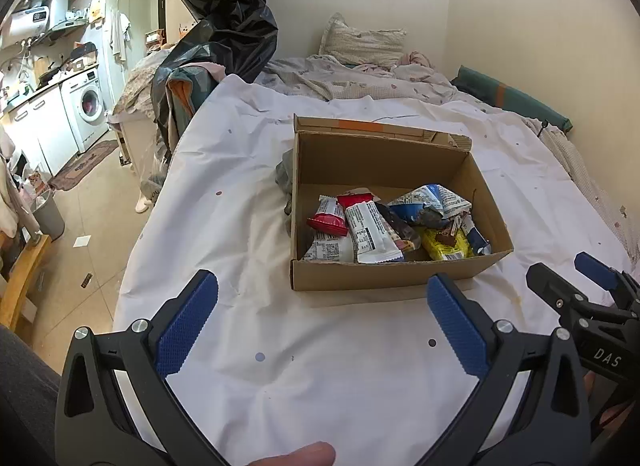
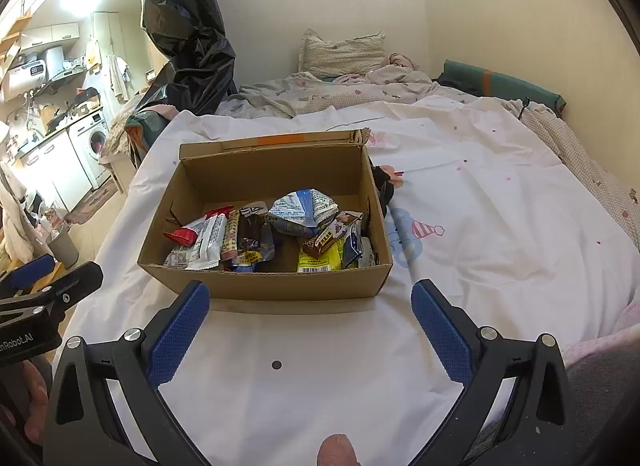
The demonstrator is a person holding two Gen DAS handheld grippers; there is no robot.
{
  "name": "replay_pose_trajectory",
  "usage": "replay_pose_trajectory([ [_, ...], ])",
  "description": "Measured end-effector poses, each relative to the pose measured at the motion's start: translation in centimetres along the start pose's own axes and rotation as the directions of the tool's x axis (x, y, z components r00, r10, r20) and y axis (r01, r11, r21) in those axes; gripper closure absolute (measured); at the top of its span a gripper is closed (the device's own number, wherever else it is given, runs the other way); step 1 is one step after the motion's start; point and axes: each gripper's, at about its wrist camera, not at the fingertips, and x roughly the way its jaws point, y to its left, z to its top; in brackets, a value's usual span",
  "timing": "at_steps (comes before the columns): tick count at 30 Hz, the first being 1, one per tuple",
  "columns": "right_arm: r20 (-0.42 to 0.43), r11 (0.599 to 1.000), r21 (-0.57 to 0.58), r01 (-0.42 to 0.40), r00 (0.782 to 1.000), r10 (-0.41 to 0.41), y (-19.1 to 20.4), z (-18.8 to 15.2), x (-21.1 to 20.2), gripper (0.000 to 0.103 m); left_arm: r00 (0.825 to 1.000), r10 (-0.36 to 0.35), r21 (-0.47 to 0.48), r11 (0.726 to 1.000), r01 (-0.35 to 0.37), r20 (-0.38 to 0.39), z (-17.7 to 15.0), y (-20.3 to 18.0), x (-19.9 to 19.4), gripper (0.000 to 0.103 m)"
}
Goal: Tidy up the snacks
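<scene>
An open cardboard box (image 1: 384, 276) stands on a white sheet (image 1: 248, 201) spread over a bed; it also shows in the right wrist view (image 2: 264, 286). Inside lie several wrapped snacks: a red and white bar (image 1: 328, 217), a white bar (image 1: 370, 234), a crumpled blue and white bag (image 1: 430, 201), a yellow packet (image 1: 442, 246). My left gripper (image 1: 322, 294) is open and empty, just short of the box's near wall. My right gripper (image 2: 310, 302) is open and empty, also in front of the box. Each gripper shows at the edge of the other's view.
A dark object (image 1: 285, 177) lies against the box's far side. A pillow (image 1: 362, 41) and rumpled bedding (image 1: 360, 79) lie behind. A black plastic bag (image 1: 224, 5) hangs at the bed's left. The floor and a washing machine (image 1: 88, 105) are left of the bed edge.
</scene>
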Motion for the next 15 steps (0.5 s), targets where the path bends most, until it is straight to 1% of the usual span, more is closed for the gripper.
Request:
replay_pose_trajectory([
  [15,0.006,1.0,-0.001,0.0,1.0,0.0,-0.01,0.09,-0.15,0.0,1.0,0.001,0.006,1.0,-0.001,-0.002,-0.03,-0.11,-0.09,0.0],
])
